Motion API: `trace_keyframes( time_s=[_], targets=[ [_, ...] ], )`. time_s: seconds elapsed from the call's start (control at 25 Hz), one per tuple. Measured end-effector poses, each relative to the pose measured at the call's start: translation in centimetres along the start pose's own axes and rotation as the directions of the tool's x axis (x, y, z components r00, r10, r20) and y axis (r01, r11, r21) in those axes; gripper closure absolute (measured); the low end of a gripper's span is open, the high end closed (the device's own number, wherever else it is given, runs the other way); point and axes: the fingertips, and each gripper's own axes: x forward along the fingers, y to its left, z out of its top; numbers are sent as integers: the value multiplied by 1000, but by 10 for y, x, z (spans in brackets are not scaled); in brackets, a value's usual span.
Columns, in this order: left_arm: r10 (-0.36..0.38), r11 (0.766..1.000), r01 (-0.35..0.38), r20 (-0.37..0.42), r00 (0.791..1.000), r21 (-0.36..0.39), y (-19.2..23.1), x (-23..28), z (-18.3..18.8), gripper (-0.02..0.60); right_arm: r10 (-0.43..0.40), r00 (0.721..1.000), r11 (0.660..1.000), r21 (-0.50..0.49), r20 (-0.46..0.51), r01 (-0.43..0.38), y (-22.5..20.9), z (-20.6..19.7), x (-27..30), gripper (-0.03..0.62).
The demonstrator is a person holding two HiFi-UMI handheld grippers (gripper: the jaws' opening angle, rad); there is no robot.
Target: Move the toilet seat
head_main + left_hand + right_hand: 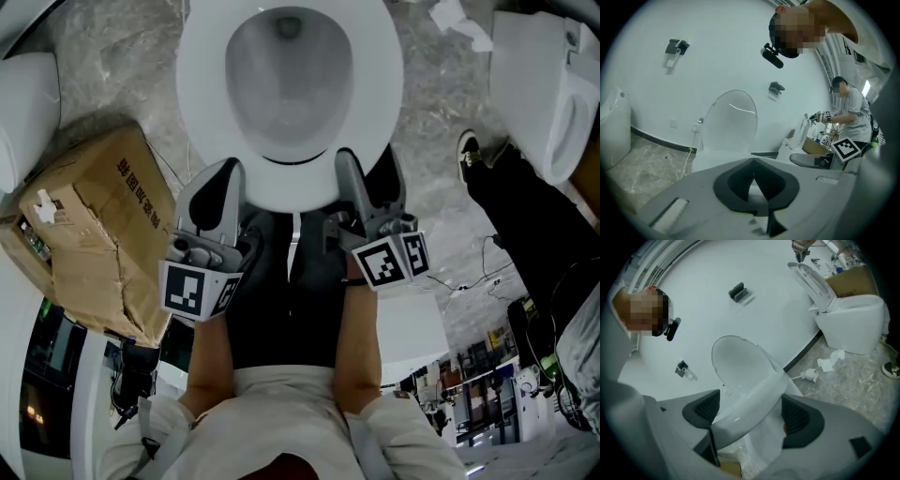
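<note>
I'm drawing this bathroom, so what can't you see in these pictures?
Head view: the toilet seat's back is cut off by the top edge.
Left gripper view: the left tongs block the bowl; things by the far person are too small.
Right gripper view: the seat covers most of the bowl between the open right tongs.

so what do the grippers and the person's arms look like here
The left gripper and the right gripper both have smooth grey plastic shells, with jaws lined with black ribbed pads. Each carries a cube of black-and-white square markers. The person's forearms are bare below light short sleeves.
</note>
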Motion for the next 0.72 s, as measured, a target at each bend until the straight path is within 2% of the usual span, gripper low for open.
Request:
trace_keyframes(
  time_s=[0.16,0.28,0.4,0.6,0.64,0.72],
  targets=[
    [5,1000,-5,7,1000,20,0,1,9,597,-24,999,1000,-13,38,24,5,9,-1,180],
    [7,1000,-8,9,1000,24,0,1,13,597,-43,998,989,-141,50,50,11,18,-2,181],
    [10,999,-11,19,1000,33,1,0,19,589,-27,998,970,-239,52,38,21,26,-2,194],
    [5,999,-7,32,999,45,1,1,31,589,5,998,949,-315,59,14,34,37,-5,245],
    [3,999,-4,33,999,48,1,1,34,589,13,998,942,-335,60,8,37,40,-7,277],
    [-2,999,0,38,999,55,1,2,40,589,40,997,924,-383,60,-14,45,46,-10,397]
  ],
)
